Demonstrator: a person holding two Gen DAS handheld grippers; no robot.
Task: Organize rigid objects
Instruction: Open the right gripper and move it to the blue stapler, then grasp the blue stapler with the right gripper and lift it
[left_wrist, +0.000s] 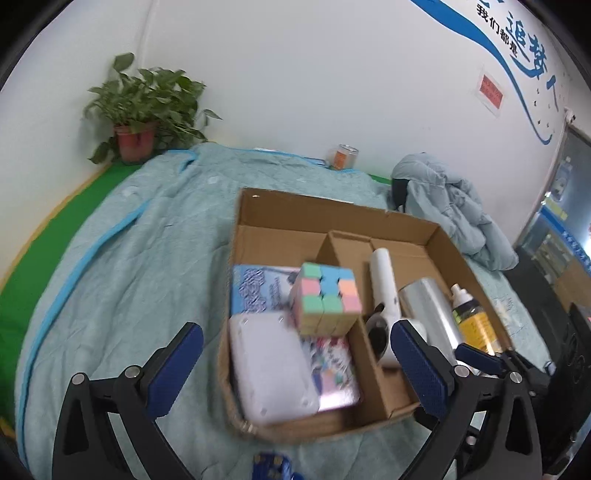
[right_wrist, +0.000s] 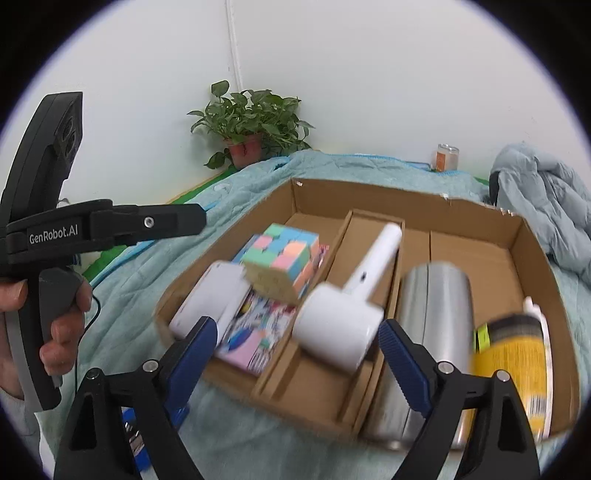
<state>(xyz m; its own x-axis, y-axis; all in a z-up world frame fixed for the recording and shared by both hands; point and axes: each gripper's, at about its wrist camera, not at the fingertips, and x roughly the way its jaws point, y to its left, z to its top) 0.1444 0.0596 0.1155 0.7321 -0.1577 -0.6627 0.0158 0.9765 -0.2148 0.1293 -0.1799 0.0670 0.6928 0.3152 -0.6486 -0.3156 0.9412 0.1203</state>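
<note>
Cardboard box (left_wrist: 332, 210) sits on the teal blanket (left_wrist: 129, 258), a pastel cube (left_wrist: 325, 299) stacked in its left compartment, a white handheld device (right_wrist: 343, 317) in the middle, a silver cylinder (right_wrist: 432, 314) right. Left gripper (left_wrist: 299, 369) and right gripper (right_wrist: 299, 354) both gape empty.

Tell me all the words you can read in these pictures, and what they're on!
"GenRobot.AI": white letters on the black left gripper.
"我们都是": small dark characters on the white wall.
Big blue wall characters: cut off, unclear.
Red wall notice, blue booklet, yellow spray bottle, orange can: too blurred.
</note>
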